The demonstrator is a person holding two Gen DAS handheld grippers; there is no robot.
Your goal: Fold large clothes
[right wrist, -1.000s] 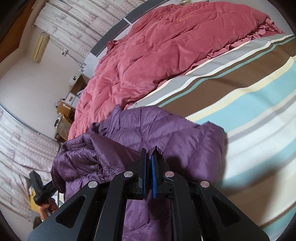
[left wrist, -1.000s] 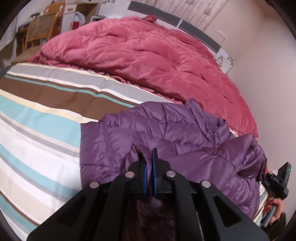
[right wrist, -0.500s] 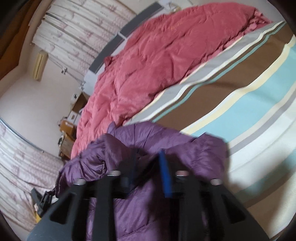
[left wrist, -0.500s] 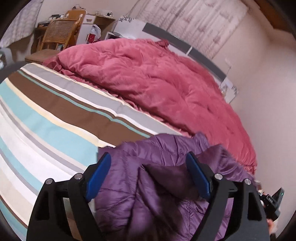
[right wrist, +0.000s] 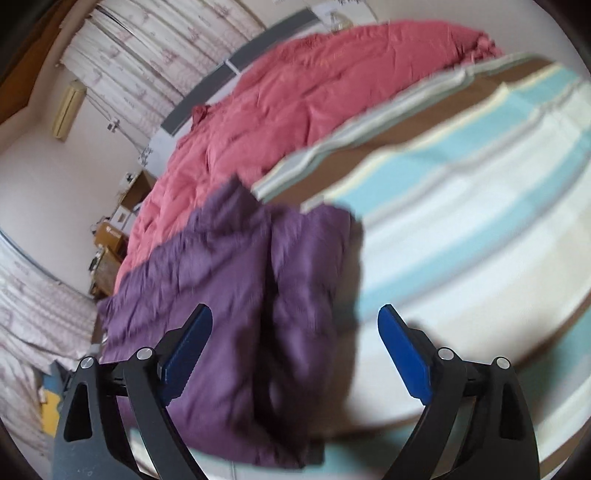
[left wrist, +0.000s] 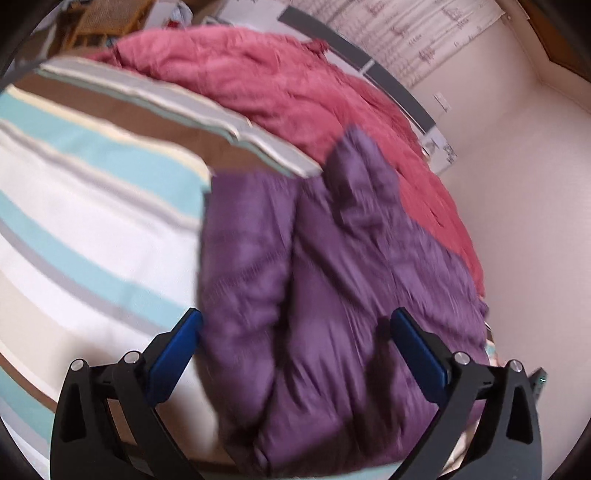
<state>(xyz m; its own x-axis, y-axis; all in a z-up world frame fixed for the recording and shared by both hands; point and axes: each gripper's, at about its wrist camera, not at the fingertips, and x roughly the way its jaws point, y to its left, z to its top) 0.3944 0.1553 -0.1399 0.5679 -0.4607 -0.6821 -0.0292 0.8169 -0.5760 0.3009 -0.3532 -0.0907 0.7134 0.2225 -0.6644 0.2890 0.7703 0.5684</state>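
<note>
A purple quilted down jacket [left wrist: 332, 295] lies folded on the striped bedsheet [left wrist: 92, 221], near the bed's near edge. It also shows in the right wrist view [right wrist: 229, 306]. My left gripper [left wrist: 295, 321] is open and empty, raised above the jacket, with its blue pads [left wrist: 177, 354] spread wide. My right gripper [right wrist: 295, 317] is open and empty too, above the jacket's right part and the sheet [right wrist: 461, 240]. Both views are blurred by motion.
A red quilt [left wrist: 295, 92] is bunched across the far side of the bed, touching the jacket's far end; it also shows in the right wrist view [right wrist: 295, 99]. A wicker chair [left wrist: 107, 22] stands at the far left. Boxes [right wrist: 110, 236] stand by the wall.
Both grippers were shut on the jacket a second ago. They have opened, let go of it and lifted back; the jacket now lies flat on the sheet.
</note>
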